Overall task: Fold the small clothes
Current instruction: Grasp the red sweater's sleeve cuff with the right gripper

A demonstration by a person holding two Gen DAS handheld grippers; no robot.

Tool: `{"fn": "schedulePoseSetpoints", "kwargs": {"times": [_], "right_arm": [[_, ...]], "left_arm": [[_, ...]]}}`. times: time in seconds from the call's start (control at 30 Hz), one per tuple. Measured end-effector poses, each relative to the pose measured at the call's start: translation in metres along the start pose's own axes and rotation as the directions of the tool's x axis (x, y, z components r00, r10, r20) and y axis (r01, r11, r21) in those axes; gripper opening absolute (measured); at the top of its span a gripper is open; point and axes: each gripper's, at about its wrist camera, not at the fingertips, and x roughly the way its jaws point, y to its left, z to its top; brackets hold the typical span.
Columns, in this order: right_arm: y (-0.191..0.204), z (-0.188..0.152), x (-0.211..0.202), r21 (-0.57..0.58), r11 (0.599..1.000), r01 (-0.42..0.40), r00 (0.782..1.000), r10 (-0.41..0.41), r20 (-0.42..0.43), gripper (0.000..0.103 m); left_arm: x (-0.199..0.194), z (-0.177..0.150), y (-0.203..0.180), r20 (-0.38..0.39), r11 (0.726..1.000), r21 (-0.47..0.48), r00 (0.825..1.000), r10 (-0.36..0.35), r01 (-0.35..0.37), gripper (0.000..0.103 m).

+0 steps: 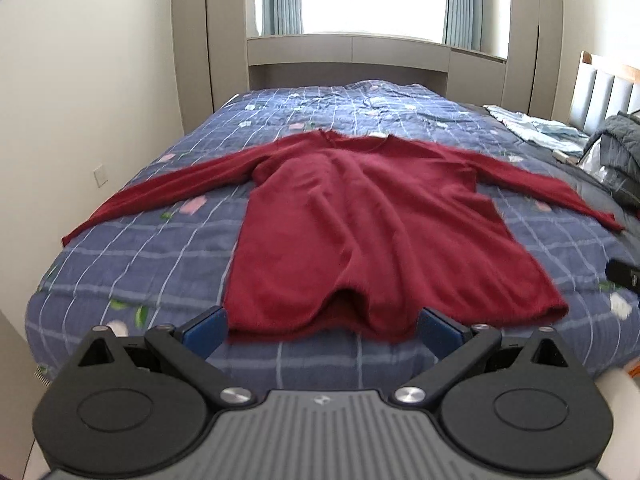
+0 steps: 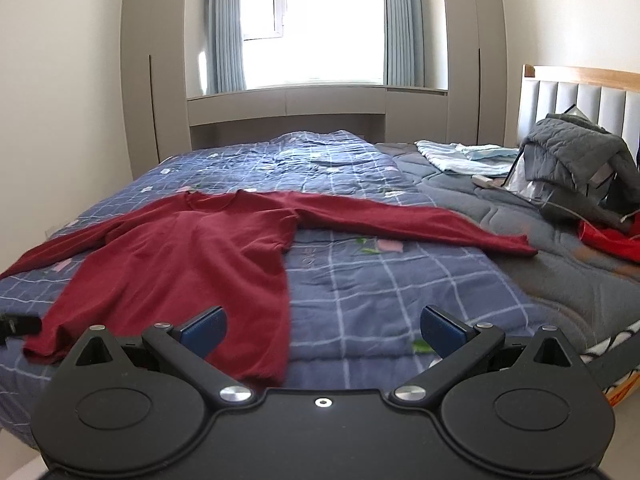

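Note:
A dark red long-sleeved sweater [image 1: 360,220] lies flat on the blue checked quilt [image 1: 140,264], sleeves spread to both sides, hem toward me. My left gripper [image 1: 322,330] is open and empty, just short of the hem's middle. In the right wrist view the sweater [image 2: 180,264] lies to the left. My right gripper [image 2: 322,330] is open and empty, above the quilt [image 2: 380,280] by the hem's right corner. The tip of the right gripper shows at the right edge of the left wrist view [image 1: 624,274], and the left gripper's tip at the left edge of the right wrist view [image 2: 16,325].
A grey padded jacket [image 2: 576,156], a red garment [image 2: 612,240] and light blue folded cloth [image 2: 464,158] lie near the headboard [image 2: 580,92] on the right. A grey blanket [image 2: 540,272] covers the bed's right side. Wardrobes and a window stand behind the bed.

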Motion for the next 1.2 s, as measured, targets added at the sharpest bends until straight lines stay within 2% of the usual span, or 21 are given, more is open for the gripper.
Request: {"fn": "schedulePoseSetpoints", "kwargs": {"times": [0.2,0.43,0.6,0.73,0.83,0.9,1.0,1.1,1.2], "right_arm": [[-0.025,0.006,0.042,0.002,1.000,0.018,1.000,-0.018,-0.009,0.103],[-0.062,0.017,0.101,0.025,0.997,0.068,0.998,-0.068,-0.017,0.103],[-0.107,0.027,0.143,0.070,0.994,0.085,0.996,-0.083,-0.031,0.103],[-0.139,0.039,0.172,0.060,0.992,0.107,0.993,-0.103,-0.058,0.103],[-0.171,0.049,0.196,0.131,0.985,0.112,0.990,-0.100,-0.096,0.103],[-0.192,0.055,0.210,0.213,0.971,0.104,0.989,-0.078,-0.129,0.103],[-0.224,0.061,0.231,0.346,0.931,0.118,0.982,-0.057,-0.181,0.103],[-0.248,0.062,0.249,0.448,0.884,0.132,0.976,-0.036,-0.216,0.102],[-0.267,0.057,0.259,0.549,0.822,0.148,0.974,-0.026,-0.223,0.097]], "left_arm": [[0.026,0.044,-0.017,0.031,0.999,-0.004,0.999,-0.032,0.032,0.103],[0.074,0.090,-0.050,0.044,1.000,0.031,0.999,-0.005,0.004,0.103],[0.117,0.118,-0.076,0.028,0.998,0.062,0.999,-0.027,0.025,0.103],[0.158,0.138,-0.101,0.019,0.993,0.112,0.999,-0.049,0.047,0.103],[0.187,0.147,-0.119,0.021,0.988,0.142,0.998,-0.062,0.058,0.103],[0.207,0.151,-0.129,0.019,0.987,0.145,0.997,-0.071,0.068,0.103],[0.233,0.153,-0.141,-0.008,0.987,0.143,0.997,-0.073,0.074,0.103],[0.252,0.148,-0.148,-0.042,0.986,0.142,0.996,-0.078,0.083,0.103],[0.262,0.139,-0.149,-0.068,0.985,0.146,0.994,-0.085,0.094,0.103]]}}
